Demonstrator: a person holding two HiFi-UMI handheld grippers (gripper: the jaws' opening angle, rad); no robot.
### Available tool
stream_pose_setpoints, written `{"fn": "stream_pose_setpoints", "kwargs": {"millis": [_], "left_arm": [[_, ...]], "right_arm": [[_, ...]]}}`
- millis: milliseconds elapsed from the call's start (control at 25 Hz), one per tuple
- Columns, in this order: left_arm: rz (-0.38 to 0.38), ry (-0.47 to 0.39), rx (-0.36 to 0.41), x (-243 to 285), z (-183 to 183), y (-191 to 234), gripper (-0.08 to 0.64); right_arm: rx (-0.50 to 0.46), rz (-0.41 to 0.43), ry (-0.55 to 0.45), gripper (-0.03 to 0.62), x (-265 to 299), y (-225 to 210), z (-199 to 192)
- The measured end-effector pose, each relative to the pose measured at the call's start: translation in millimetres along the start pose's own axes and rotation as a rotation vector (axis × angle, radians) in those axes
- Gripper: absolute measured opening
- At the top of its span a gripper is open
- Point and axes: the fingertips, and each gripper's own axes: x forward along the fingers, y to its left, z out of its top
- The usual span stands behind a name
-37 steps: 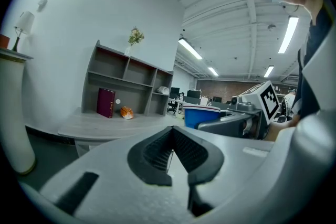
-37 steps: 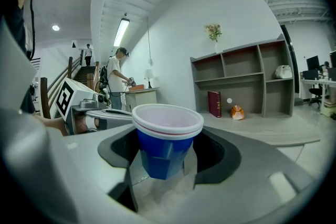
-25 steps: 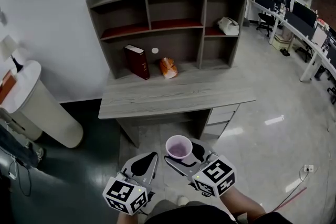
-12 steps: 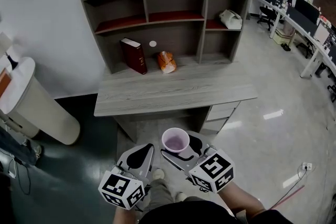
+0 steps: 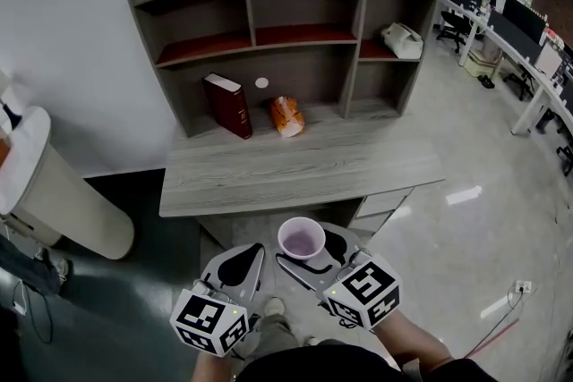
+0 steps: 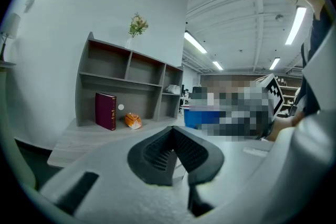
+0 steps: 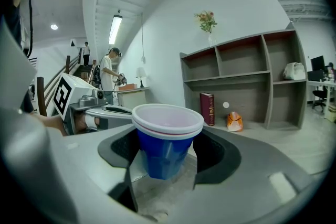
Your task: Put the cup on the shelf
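Both held nearly level, side by side just short of the desk's [image 5: 295, 170] front edge, the left gripper [image 5: 240, 266] is closed and empty while the right gripper [image 5: 311, 253] clamps an upright blue, white-rimmed cup [image 5: 302, 239], both nearer the desk than a second ago.

The left gripper [image 6: 172, 139] has its jaws together, facing the shelf [image 6: 121, 80] and red book [image 6: 105, 110].

Blue cup [image 7: 167, 141], white rim with a thin red line. Grey wood-grain shelf [image 5: 313, 76], red boards. Dark red book [image 5: 227, 105] at nine o'clock of an orange packet [image 5: 287, 115].
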Motion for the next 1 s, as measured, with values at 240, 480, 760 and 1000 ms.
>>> {"fn": "stream_pose_setpoints", "kwargs": {"millis": [240,480,760,1000], "left_arm": [[-0.011,0.004,-0.002,15,14,40,-0.006],[-0.027,0.004,0.0,26,26,76,-0.006],[-0.03,0.013,0.009,34,36,122,-0.006],[-0.04,0.019,0.028,36,41,153,-0.006]], "right_arm": [[-0.004,-0.005,0.009,0.311,39,-15,17],[-0.005,-0.025,0.015,0.311,75,-28,34],[-0.014,-0.03,0.014,0.311,119,-38,53],[-0.018,-0.039,0.015,0.311,153,-43,64]]}}
